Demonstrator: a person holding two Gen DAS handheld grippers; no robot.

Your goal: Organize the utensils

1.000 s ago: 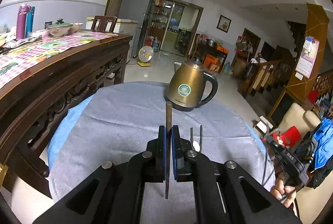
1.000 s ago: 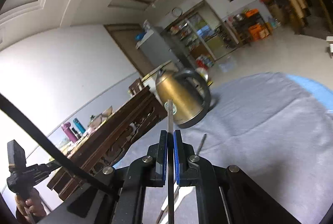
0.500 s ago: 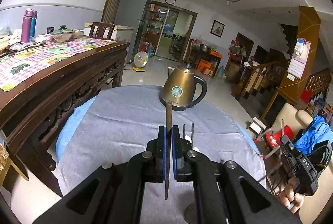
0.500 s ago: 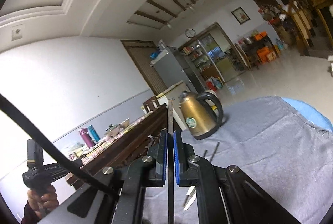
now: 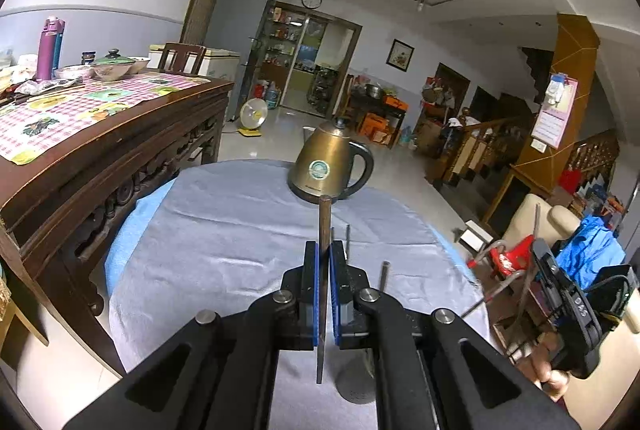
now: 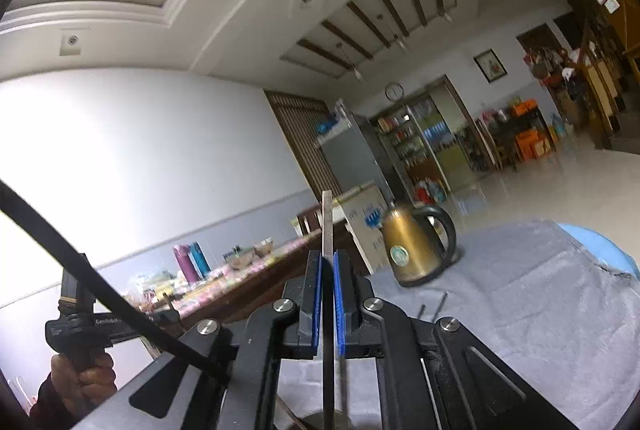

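Observation:
My left gripper (image 5: 323, 250) is shut on a flat metal utensil handle (image 5: 324, 218) that sticks up between its blue pads, above the grey cloth-covered table (image 5: 224, 222). My right gripper (image 6: 327, 258) is shut on a similar flat metal utensil handle (image 6: 327, 218), held high and tilted toward the ceiling. Thin metal utensils (image 5: 348, 240) stand up just behind the left fingers, and one (image 5: 385, 274) to their right. Their lower ends are hidden. They show in the right wrist view as thin rods (image 6: 442, 304). The right gripper also shows at the right edge of the left wrist view (image 5: 568, 298).
A brass-coloured kettle (image 5: 330, 166) stands at the far side of the table, also in the right wrist view (image 6: 416, 246). A dark wooden table (image 5: 100, 134) with a checked cloth, bowls and bottles is at the left. A beige chair (image 5: 532, 214) is at the right.
Both grippers have risen and drawn back from the table with their utensils still held. The kettle looks farther away, and the right wrist view has tilted up toward the ceiling.

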